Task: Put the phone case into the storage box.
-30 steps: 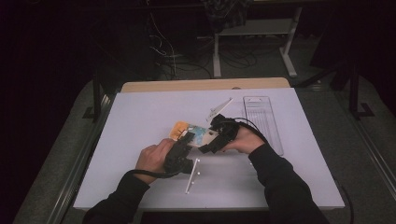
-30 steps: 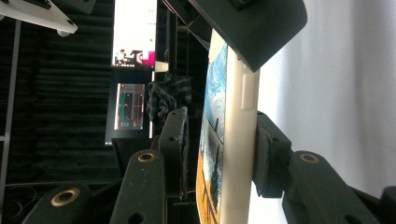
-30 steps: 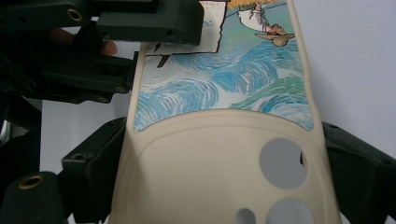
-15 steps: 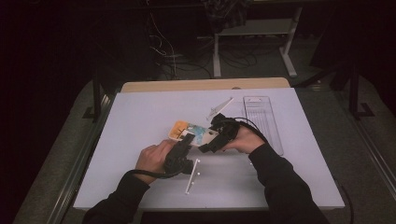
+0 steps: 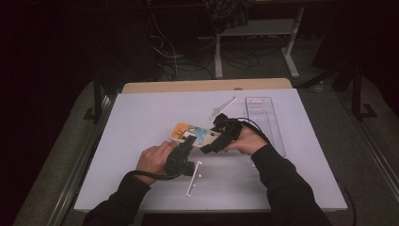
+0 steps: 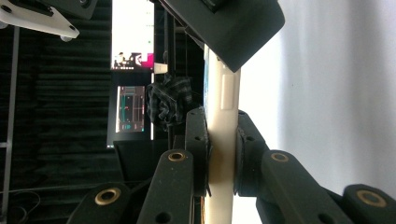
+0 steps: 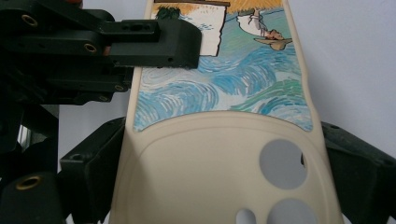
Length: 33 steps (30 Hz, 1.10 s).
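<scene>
Just above the middle of the high view, the phone case (image 5: 195,136) is held over the white table (image 5: 141,122) between both tools. The left tool (image 5: 188,143) has just been closing and now clamps the case's thin edge (image 6: 222,140), while the right tool (image 5: 211,145) grips its camera-cutout end across the width. It looks light, flexible and easily twisted, so short holds near the rims seem safest.

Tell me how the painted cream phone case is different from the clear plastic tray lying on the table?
The cream phone case with the blue wave painting is held up off the white table between both grippers; the clear plastic tray lies flat and untouched. The case is opaque and colourful; the tray is see-through and colourless. In the high view the tray looks longer than the case. Both are long with rounded corners.
</scene>
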Available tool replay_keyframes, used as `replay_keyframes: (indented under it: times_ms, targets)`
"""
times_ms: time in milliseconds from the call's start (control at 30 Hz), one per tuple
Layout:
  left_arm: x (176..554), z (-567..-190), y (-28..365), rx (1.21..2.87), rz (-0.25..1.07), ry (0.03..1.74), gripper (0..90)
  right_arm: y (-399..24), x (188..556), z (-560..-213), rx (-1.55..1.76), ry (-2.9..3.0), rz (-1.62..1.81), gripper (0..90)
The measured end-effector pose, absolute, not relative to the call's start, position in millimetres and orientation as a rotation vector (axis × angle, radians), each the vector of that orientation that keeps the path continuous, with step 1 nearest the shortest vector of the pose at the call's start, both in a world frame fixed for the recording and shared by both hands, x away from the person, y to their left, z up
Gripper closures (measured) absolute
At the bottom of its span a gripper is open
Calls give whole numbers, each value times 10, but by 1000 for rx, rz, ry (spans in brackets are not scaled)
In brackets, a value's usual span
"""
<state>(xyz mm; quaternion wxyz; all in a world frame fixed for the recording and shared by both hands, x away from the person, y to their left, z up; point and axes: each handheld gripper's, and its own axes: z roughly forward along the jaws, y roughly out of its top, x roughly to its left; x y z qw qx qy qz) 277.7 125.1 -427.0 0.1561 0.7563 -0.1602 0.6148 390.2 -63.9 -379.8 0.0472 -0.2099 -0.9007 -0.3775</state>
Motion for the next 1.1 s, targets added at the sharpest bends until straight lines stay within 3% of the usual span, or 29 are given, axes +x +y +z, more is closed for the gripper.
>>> replay_keyframes:
  times_ms: [733, 1100]
  targets:
    - [2768, -4262, 1247, 2185, 1748, -472, 799, -665, 3881, -3789, -639, -2717, -1213, 1]
    - [2796, -4253, 1279, 2228, 1741, -454, 799, -721, 3863, -3740, -640, -2735, -1209, 1]
